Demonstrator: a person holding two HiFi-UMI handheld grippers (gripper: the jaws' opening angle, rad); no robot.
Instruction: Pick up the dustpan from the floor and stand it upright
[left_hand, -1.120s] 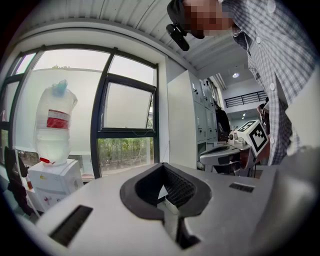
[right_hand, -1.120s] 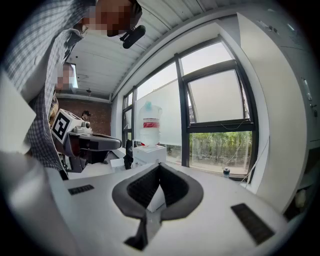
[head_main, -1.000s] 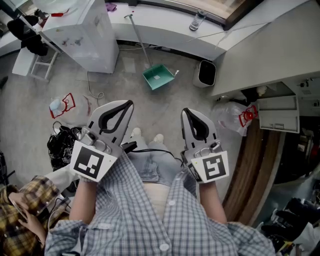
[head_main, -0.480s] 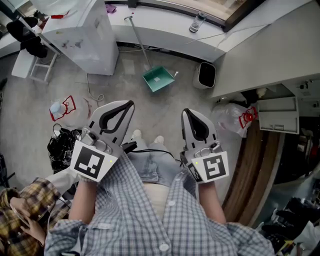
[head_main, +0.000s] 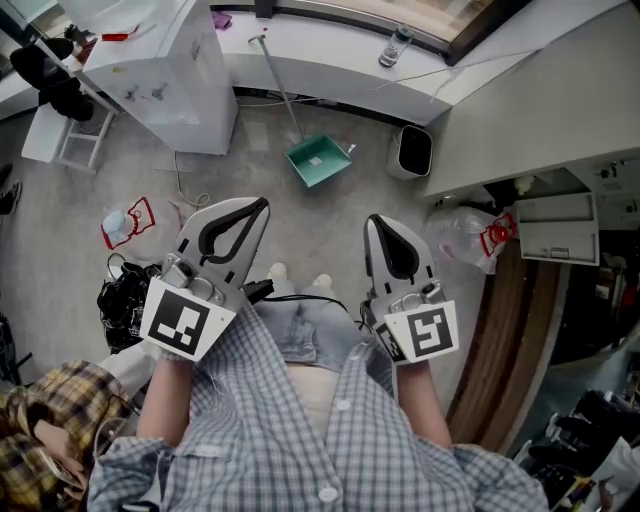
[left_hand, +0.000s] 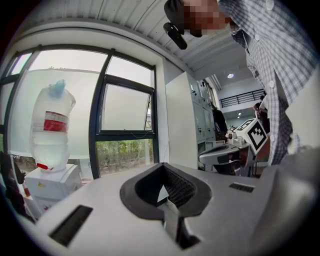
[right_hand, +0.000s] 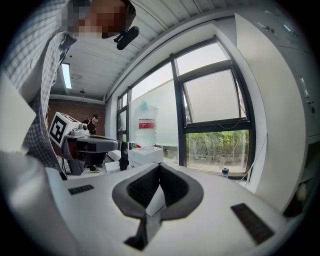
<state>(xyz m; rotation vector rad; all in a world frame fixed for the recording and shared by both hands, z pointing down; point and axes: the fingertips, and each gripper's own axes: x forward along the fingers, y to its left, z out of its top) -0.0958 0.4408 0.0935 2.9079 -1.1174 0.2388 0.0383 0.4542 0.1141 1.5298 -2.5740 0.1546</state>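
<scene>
The green dustpan (head_main: 318, 160) lies on the grey floor far ahead of my feet. Its long grey handle (head_main: 278, 85) runs up toward the window ledge. My left gripper (head_main: 262, 205) and right gripper (head_main: 374, 222) are held side by side near waist height, well short of the dustpan. Both are shut with nothing between the jaws. The left gripper view shows its own shut jaws (left_hand: 162, 202) against the window. The right gripper view shows the right gripper (right_hand: 150, 210) the same way. Neither gripper view holds the dustpan.
A white water dispenser (head_main: 165, 70) stands at the far left, and a small bin (head_main: 411, 148) sits right of the dustpan. A bagged bottle (head_main: 470, 232) lies at right, another bottle (head_main: 120, 222) and black cables (head_main: 125, 295) at left. A person in yellow plaid (head_main: 50, 430) crouches lower left.
Both grippers stay where they were, still shut. The person in yellow plaid at the lower left has shifted lower in the view.
</scene>
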